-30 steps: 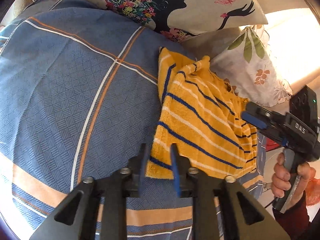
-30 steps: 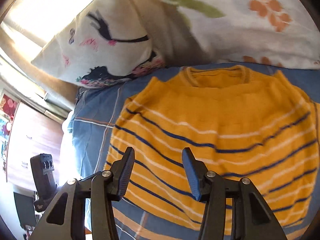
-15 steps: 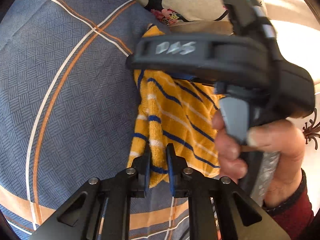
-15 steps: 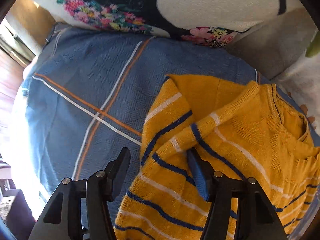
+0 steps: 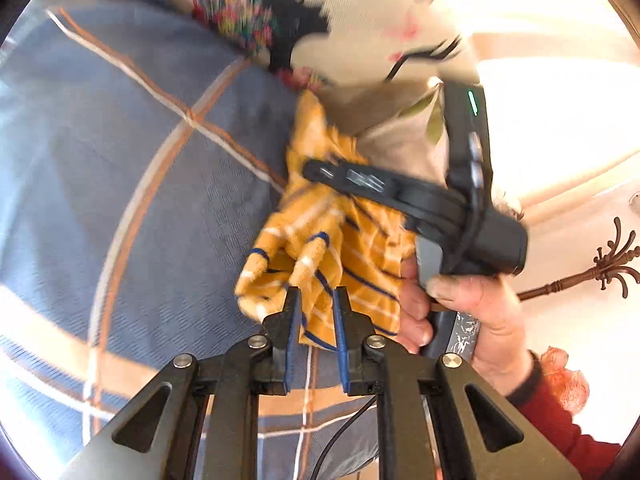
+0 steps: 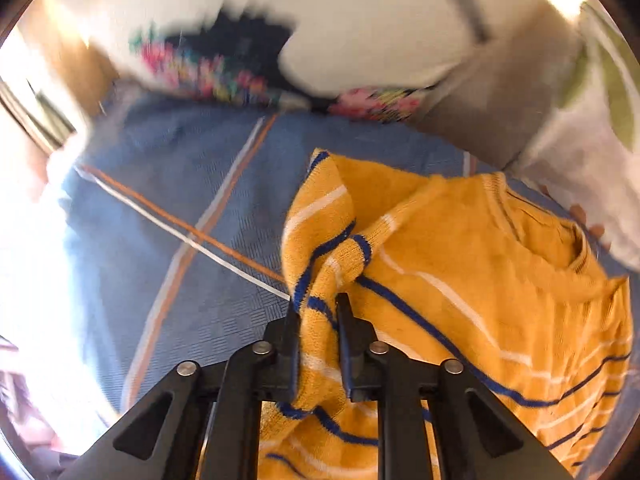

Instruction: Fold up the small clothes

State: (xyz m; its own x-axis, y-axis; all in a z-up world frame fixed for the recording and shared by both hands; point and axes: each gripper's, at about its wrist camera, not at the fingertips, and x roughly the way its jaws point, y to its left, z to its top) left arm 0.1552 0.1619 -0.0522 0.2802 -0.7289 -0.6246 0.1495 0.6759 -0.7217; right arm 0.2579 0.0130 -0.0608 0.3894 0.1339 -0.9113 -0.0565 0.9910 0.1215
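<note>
A yellow sweater (image 5: 352, 240) with blue and white stripes lies bunched on a blue plaid bedspread (image 5: 140, 200). My left gripper (image 5: 316, 292) is shut on the sweater's lower edge and holds it lifted off the bed. In the right wrist view the sweater (image 6: 460, 260) spreads to the right with its neckline at the far right. My right gripper (image 6: 318, 300) is closing, its jaws pinching a fold of the sleeve. From the left wrist view the right gripper (image 5: 316, 170) reaches across the upper part of the sweater, held by a person's hand (image 5: 472, 308).
A white pillow (image 5: 360, 20) with a dark floral print lies at the head of the bed, and a leaf-print pillow (image 6: 592, 140) lies to its right. The bedspread (image 6: 180, 260) stretches bare to the left. A brown coat stand (image 5: 608, 264) shows at the far right.
Both grippers have closed on the sweater. The right one swung from the sweater's front to its left sleeve and pinched a fold. The left one has lifted the hem, bunching the cloth.
</note>
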